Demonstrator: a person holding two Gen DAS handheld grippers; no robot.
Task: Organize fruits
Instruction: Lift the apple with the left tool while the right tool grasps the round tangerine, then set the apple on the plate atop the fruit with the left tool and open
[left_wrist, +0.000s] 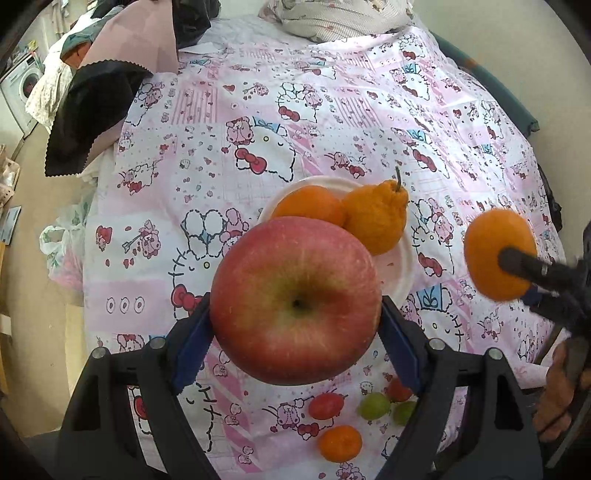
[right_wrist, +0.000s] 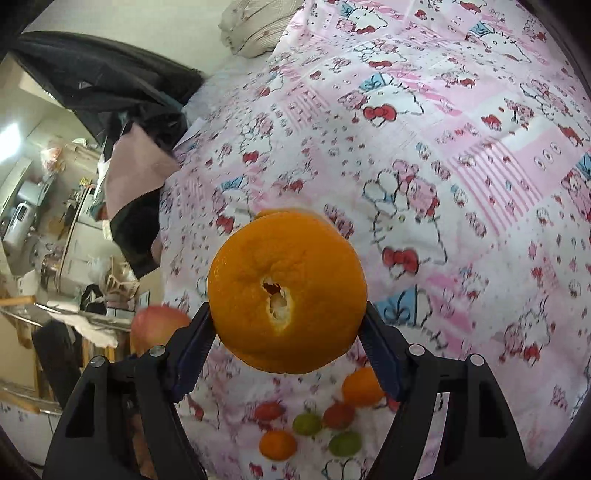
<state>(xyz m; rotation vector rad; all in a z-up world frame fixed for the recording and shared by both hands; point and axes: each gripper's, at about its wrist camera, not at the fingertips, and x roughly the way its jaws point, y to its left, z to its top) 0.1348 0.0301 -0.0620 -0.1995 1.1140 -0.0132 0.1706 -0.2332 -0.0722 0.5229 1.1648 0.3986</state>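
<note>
My left gripper (left_wrist: 295, 314) is shut on a big red apple (left_wrist: 295, 299), held above the patterned cloth just in front of a white plate (left_wrist: 400, 266). The plate holds an orange (left_wrist: 308, 205) and a bumpy stemmed citrus (left_wrist: 376, 218). My right gripper (right_wrist: 288, 321) is shut on an orange (right_wrist: 286, 291) with a hole in its peel. That orange (left_wrist: 496, 253) also shows at the right of the left wrist view, right of the plate. The apple (right_wrist: 155, 326) shows at the left of the right wrist view.
Small fruits lie on the cloth near me: a mandarin (left_wrist: 340, 443), red ones (left_wrist: 325, 405) and green ones (left_wrist: 373, 405). They also show in the right wrist view (right_wrist: 306, 424). Dark and pink cloths (left_wrist: 92, 110) hang at the far left edge. A pillow (left_wrist: 332, 18) lies at the back.
</note>
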